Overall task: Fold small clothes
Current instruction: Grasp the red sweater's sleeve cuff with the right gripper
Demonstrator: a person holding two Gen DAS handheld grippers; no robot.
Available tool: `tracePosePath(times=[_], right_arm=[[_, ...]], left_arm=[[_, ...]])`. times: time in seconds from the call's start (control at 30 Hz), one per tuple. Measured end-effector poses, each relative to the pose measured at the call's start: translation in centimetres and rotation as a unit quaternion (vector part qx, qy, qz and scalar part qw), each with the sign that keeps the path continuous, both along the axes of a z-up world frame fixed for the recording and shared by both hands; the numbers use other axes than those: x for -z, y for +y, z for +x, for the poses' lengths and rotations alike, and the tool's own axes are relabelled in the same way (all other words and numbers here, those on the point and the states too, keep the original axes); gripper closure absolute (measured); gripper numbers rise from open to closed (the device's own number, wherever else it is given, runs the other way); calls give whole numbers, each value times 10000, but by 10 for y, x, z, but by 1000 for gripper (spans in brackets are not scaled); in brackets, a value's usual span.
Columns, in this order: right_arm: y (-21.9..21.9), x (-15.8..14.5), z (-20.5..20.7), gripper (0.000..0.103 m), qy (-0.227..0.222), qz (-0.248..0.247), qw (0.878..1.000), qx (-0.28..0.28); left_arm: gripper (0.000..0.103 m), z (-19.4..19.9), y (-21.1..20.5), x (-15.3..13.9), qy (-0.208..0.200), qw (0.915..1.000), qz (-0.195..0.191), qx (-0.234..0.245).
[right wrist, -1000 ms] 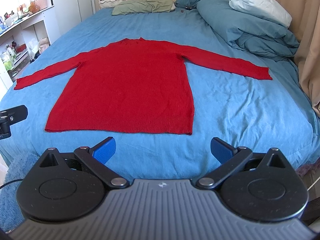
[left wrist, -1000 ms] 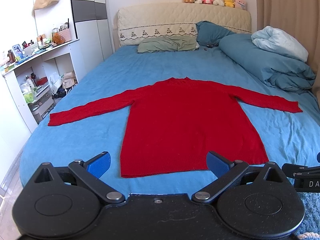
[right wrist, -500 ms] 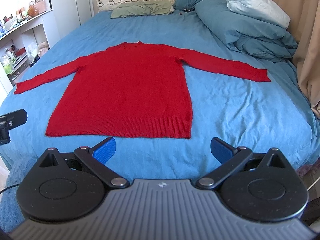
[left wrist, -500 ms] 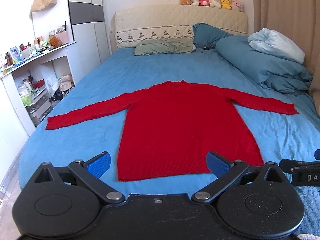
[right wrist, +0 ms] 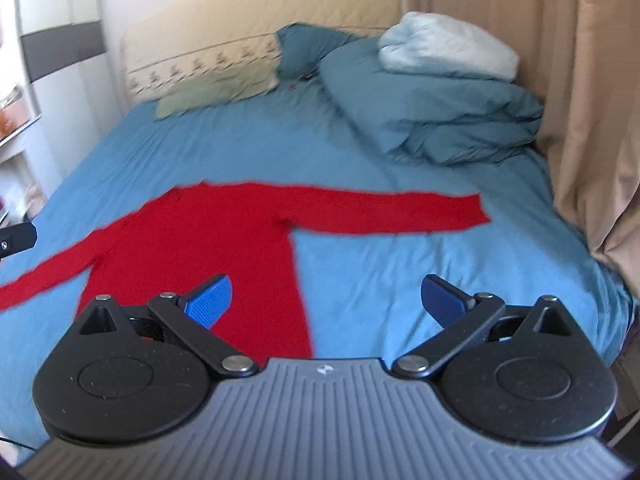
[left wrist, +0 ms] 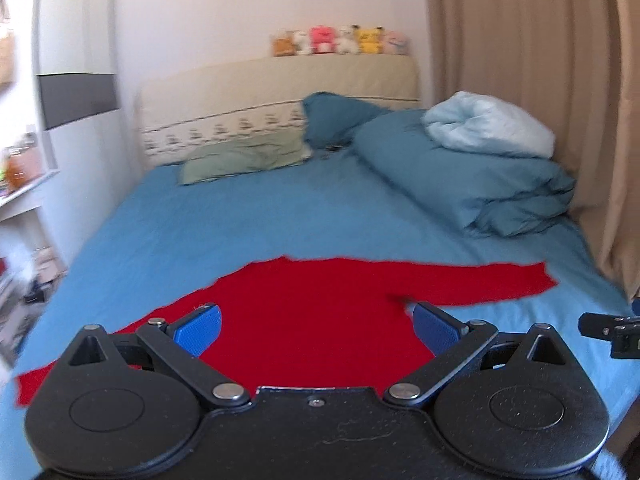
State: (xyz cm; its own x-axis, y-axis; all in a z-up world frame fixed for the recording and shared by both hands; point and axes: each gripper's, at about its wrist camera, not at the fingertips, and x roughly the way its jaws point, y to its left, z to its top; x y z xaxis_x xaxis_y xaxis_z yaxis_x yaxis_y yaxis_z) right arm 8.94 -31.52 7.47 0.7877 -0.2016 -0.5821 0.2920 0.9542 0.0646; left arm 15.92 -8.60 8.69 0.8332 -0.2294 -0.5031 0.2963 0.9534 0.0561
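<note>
Now that both grippers have swung in low over the red sweater [left wrist: 312, 320] spread flat on the bed [left wrist: 248, 216], left gripper [left wrist: 316, 330] and right gripper [right wrist: 326, 300] gape wide, empty; folding looks ready to begin.

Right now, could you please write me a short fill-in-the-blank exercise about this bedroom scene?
1. The long-sleeved knitted sweater lying flat on the bed is coloured ____.
2. The left claw and right claw are both ____.
3. The row of plush toys sits on top of the padded ____.

Missing words: red; open; headboard
</note>
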Motion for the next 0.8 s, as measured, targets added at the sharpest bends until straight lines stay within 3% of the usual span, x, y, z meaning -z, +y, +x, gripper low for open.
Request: tracePosePath(times=[0.13,0.27,0.53,0.67,0.8], right_arm=[[-49,6,50,0,-80,53,9994,326],[-102,32,104,0,72,199,9974,684],[-176,132,168,0,362,246,9916,1220],[-204,182,186,0,457,662,9863,1441],[-225,218,199,0,343,1102,9795,1648]], left_arm=[[0,70,-37,10,248,9990,-191,322],[0,132,-84,35,423,9974,85,569],[0,235,-148,118,1345,9873,321,785],[0,268,-165,167,1498,9848,587,649],[0,299,-168,207,1678,9829,593,465]])
